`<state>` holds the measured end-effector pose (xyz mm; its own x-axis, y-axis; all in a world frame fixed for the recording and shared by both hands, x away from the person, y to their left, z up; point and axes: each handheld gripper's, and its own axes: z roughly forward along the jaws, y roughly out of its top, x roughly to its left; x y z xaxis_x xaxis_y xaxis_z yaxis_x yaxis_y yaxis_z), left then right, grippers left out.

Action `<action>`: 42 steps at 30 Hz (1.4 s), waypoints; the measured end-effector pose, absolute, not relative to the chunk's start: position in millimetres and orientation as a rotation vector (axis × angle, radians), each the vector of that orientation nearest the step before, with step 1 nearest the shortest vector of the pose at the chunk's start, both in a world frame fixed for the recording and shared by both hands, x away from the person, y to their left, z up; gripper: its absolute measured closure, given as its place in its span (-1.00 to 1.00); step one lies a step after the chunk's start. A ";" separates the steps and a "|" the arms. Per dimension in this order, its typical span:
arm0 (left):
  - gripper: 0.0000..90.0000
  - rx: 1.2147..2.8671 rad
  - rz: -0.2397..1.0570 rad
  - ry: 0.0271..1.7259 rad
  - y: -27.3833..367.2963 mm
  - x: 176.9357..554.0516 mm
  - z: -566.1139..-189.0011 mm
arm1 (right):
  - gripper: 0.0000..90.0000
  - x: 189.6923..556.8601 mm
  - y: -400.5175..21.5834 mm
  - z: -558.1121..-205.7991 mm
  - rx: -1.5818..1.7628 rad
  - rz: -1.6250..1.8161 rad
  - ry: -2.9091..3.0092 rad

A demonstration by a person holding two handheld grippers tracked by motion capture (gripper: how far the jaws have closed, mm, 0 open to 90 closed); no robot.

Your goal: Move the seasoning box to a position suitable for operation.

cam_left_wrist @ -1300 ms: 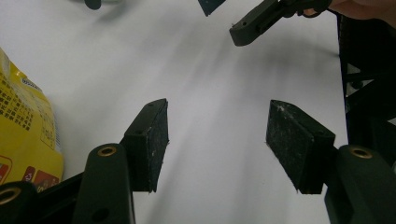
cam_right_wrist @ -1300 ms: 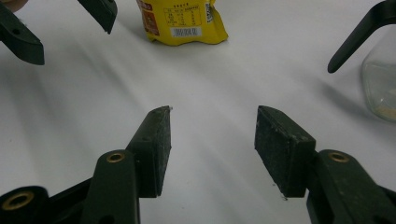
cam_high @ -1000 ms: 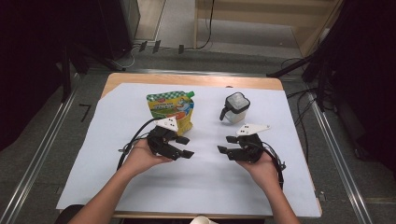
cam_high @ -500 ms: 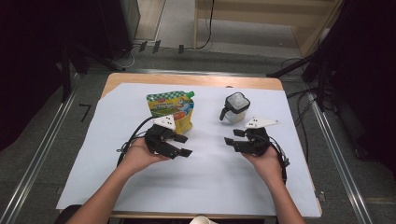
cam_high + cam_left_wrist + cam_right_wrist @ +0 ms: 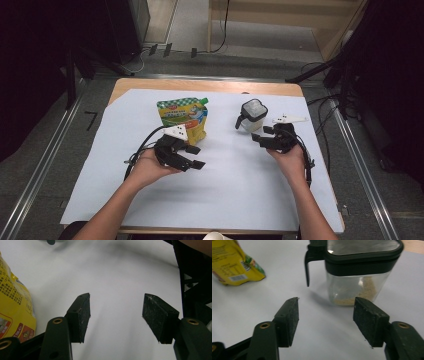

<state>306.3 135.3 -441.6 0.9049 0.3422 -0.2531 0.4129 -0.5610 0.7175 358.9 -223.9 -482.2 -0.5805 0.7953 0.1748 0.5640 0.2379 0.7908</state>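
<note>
Two grippers, both empty. From above, the right gripper (image 5: pixel 267 137) sits just beside the clear jar (image 5: pixel 251 115), jaws just widened. Left gripper (image 5: pixel 116 317) gapes over bare paper. Right gripper view: the jar stands close ahead; a careless push could topple it.

Both forearms reach in. The left gripper (image 5: pixel 194 156) holds its jaws apart, nothing between them. The right gripper (image 5: pixel 261 134) has just been opening its jaws, likewise empty.
</note>
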 end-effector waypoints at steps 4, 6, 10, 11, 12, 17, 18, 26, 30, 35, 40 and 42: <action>-0.10 2.217 -0.102 0.534 135.7 304.9 -441.7 | -0.32 371.2 -228.5 -485.8 1.318 1.266 2.222; -0.10 2.218 -0.096 0.535 136.0 303.6 -441.5 | -0.39 376.4 -228.2 -486.1 1.323 1.251 2.207; -0.10 2.217 -0.094 0.542 136.7 301.9 -442.5 | -0.52 388.0 -226.3 -489.0 1.317 1.252 2.202; -0.10 2.214 -0.095 0.543 136.6 301.5 -443.1 | -0.53 390.2 -226.1 -490.0 1.317 1.238 2.200; -0.10 2.213 -0.097 0.545 136.2 301.1 -443.6 | -0.54 394.0 -226.1 -491.8 1.316 1.232 2.193; -0.10 2.219 -0.096 0.545 136.5 297.7 -446.1 | -0.57 407.4 -223.0 -498.7 1.321 1.229 2.180; -0.10 2.215 -0.100 0.553 136.8 297.1 -446.7 | -0.57 407.4 -223.0 -498.7 1.321 1.229 2.180; -0.09 2.214 -0.092 0.568 141.0 290.0 -449.0 | -0.67 419.8 -209.0 -504.5 1.282 1.213 2.146; -0.09 2.216 -0.086 0.573 143.0 287.9 -449.4 | -0.69 422.9 -204.4 -505.9 1.280 1.204 2.127; -0.09 2.213 -0.079 0.592 147.7 284.7 -449.7 | -0.70 429.1 -197.4 -510.5 1.284 1.227 2.084; -0.09 2.208 -0.077 0.602 151.0 283.9 -449.8 | -0.69 431.4 -194.8 -513.0 1.275 1.225 2.070; -0.09 2.204 -0.079 0.609 151.8 283.4 -450.3 | -0.69 431.8 -193.8 -513.4 1.279 1.228 2.064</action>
